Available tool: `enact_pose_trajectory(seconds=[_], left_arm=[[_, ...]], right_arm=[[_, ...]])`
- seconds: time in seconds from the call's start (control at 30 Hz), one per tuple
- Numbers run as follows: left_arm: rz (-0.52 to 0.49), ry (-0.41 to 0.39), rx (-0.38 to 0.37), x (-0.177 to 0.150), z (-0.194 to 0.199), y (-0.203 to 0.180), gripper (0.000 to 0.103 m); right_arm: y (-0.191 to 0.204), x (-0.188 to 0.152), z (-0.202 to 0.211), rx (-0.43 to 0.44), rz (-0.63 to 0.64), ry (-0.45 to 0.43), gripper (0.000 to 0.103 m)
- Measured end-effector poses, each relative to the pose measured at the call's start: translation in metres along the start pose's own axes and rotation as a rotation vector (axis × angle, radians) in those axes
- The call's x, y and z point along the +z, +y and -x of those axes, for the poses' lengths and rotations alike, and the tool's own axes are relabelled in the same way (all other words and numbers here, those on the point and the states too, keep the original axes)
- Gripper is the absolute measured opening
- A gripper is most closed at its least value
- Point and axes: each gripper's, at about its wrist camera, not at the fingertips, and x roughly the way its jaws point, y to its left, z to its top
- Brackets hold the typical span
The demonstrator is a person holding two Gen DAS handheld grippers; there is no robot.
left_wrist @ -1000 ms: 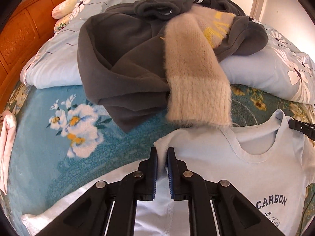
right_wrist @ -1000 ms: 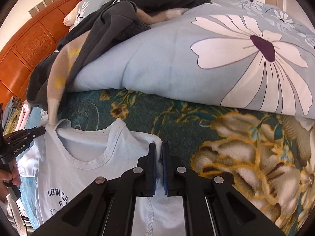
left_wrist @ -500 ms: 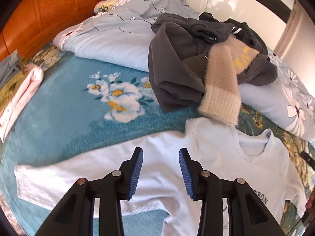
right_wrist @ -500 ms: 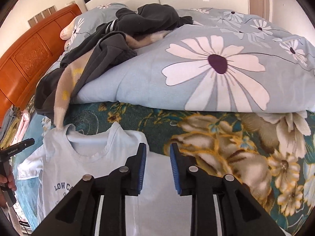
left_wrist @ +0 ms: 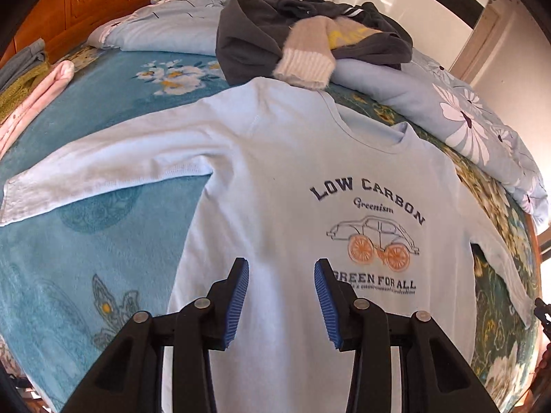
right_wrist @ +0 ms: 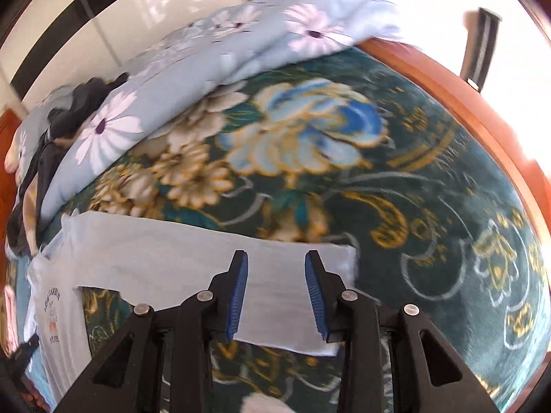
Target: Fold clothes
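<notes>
A light blue long-sleeved shirt (left_wrist: pixel 275 179) printed "LOW CARBON" lies flat, face up, on the bed with both sleeves spread out. My left gripper (left_wrist: pixel 280 297) is open and empty above the shirt's lower body. In the right wrist view the shirt's right sleeve (right_wrist: pixel 193 258) stretches across the green floral blanket. My right gripper (right_wrist: pixel 275 289) is open and empty over that sleeve near its cuff (right_wrist: pixel 344 261).
A pile of dark grey clothes with a beige knitted sweater (left_wrist: pixel 306 51) lies on the folded floral duvet (left_wrist: pixel 465 117) behind the shirt's collar. Pink and green folded clothes (left_wrist: pixel 34 93) lie at the far left. The wooden bed edge (right_wrist: pixel 475 113) runs at the right.
Both grippers let go of the shirt's shoulders and opened. The left pulled back toward the shirt's lower body. The right swung right along the sleeve to its cuff.
</notes>
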Motion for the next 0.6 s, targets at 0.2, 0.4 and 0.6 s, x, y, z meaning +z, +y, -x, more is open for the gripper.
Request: enact_pose_trajectory(seconds=[0.2, 0.4, 0.6], left_arm=[[0.023, 0.001, -0.02, -0.013, 0.017, 0.008, 0.048], [0.098, -0.03, -0.022, -0.013, 0.031, 0.031, 0.052], [0.149, -0.037, -0.016, -0.013, 0.036, 0.052, 0.052]], right_arm=[[-0.051, -0.028, -0.008, 0.114, -0.263, 0.02, 0.036], [-0.034, -0.034, -0.012, 0.206, -0.308, 0.017, 0.024], [-0.004, -0.026, -0.004, 0.205, -0.266, -0.022, 0.008]])
